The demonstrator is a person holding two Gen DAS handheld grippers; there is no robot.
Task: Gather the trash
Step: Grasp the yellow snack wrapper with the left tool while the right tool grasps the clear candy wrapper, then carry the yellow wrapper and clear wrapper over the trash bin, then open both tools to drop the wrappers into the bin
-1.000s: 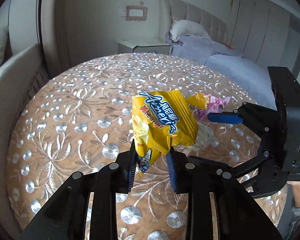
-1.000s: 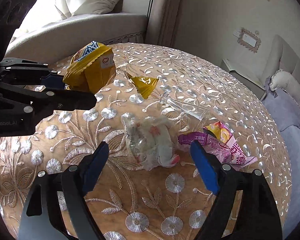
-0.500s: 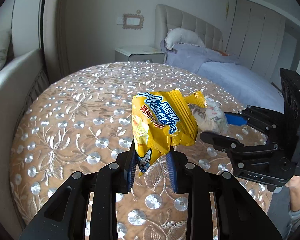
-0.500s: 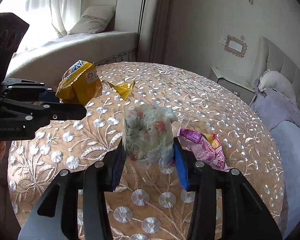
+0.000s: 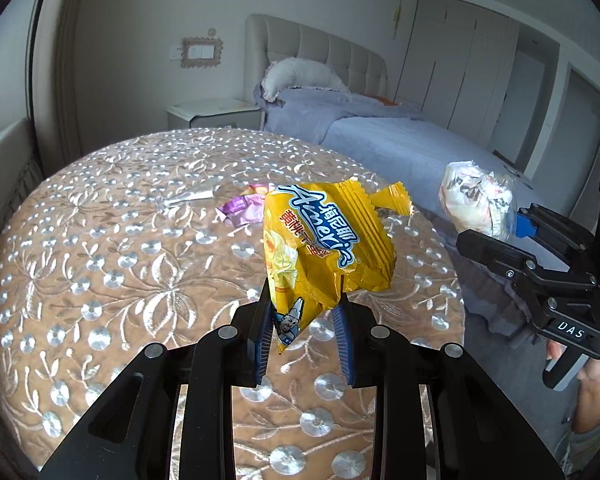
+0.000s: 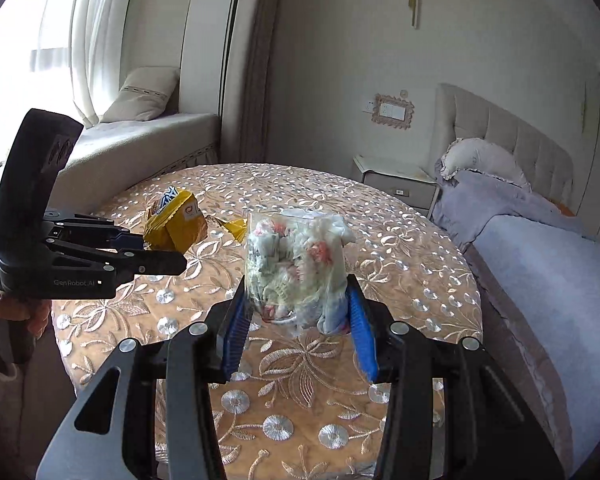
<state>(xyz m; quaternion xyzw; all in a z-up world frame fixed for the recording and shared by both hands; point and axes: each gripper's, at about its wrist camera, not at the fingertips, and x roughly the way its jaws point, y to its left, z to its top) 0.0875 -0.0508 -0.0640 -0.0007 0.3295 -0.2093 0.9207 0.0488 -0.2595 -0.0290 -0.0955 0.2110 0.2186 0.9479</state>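
Note:
My left gripper (image 5: 304,314) is shut on the lower corner of a yellow snack bag (image 5: 320,240), which stands up above the round table (image 5: 100,260). My right gripper (image 6: 298,314) is shut on a crumpled clear plastic bag (image 6: 296,264) of white and pink scraps, held off the table. In the left wrist view the right gripper (image 5: 496,232) and its clear plastic bag (image 5: 476,200) hang beyond the table's right edge. In the right wrist view the left gripper (image 6: 152,250) holds the yellow snack bag (image 6: 176,224) at the left. A purple wrapper (image 5: 244,210), a clear plastic piece (image 5: 188,198) and a small yellow scrap (image 6: 234,226) lie on the cloth.
The table wears a gold embroidered cloth (image 6: 400,248). A bed with a lilac cover (image 5: 400,140) stands close on the right, with a nightstand (image 5: 212,114) behind the table. A cushioned window seat (image 6: 140,148) runs along the far left. A person's hand (image 6: 16,312) grips the left tool.
My right gripper closed on the clear plastic bag and lifted it off the table. Both grippers drew back from the table's middle; the left kept the yellow bag.

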